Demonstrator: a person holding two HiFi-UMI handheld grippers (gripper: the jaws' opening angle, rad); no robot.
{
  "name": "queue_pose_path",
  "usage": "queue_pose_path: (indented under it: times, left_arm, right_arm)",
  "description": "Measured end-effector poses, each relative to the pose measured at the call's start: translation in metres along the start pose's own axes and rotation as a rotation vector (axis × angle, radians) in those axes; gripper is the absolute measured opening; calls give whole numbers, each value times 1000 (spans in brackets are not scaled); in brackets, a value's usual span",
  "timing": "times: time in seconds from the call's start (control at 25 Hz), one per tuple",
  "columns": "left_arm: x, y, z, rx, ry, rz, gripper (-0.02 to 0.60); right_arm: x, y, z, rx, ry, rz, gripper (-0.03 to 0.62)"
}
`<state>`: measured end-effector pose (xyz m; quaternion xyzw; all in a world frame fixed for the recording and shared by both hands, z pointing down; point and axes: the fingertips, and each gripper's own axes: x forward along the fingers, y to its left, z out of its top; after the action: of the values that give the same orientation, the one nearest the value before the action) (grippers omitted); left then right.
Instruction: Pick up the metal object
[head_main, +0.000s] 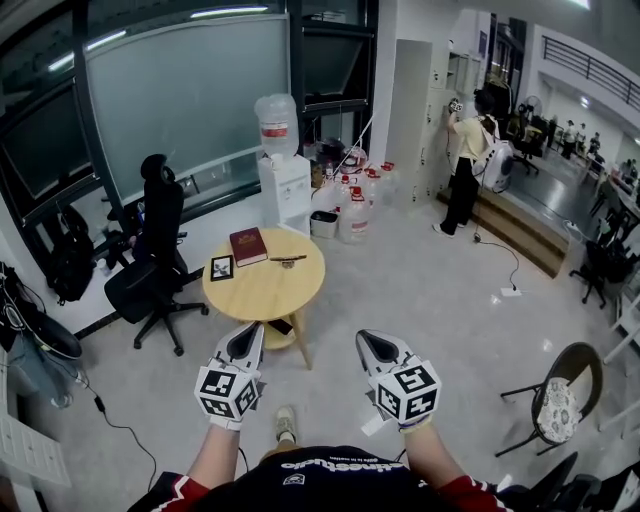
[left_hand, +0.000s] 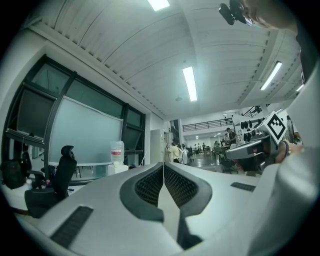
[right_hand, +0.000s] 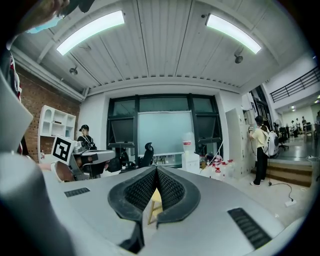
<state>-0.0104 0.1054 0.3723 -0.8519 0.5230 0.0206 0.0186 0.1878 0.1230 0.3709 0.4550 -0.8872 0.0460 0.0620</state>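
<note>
So both tools are empty here. The left tool (head_main: 250, 336) has its jaws pressed fully together with nothing in them, and the right tool (head_main: 372, 342) is the same, tips touching and no grip on anything. They're side by side, well short of the round wooden worktop (head_main: 268, 292), which sits at 12 o'clock from them. The metal object (head_main: 288, 261) is a thin little thing lying at about 1 o'clock on the worktop, just beside the red book (head_main: 248, 246). A small black frame (head_main: 221, 267) sits at 10 o'clock.
</note>
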Motion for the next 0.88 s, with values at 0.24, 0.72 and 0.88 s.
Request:
queue_pose_path:
  times: [0.24, 0.72, 0.88]
  left_arm:
    - [28, 9, -4, 2, -6, -7, 23]
    - [70, 61, -24, -9, 36, 34, 23]
    - [86, 90, -27, -26, 45, 39, 23]
  right_arm:
    - [17, -24, 3, -1, -11, -16, 28]
    - [85, -58, -1, 23, 50, -24, 28]
    - [110, -62, 8, 24, 49, -32, 28]
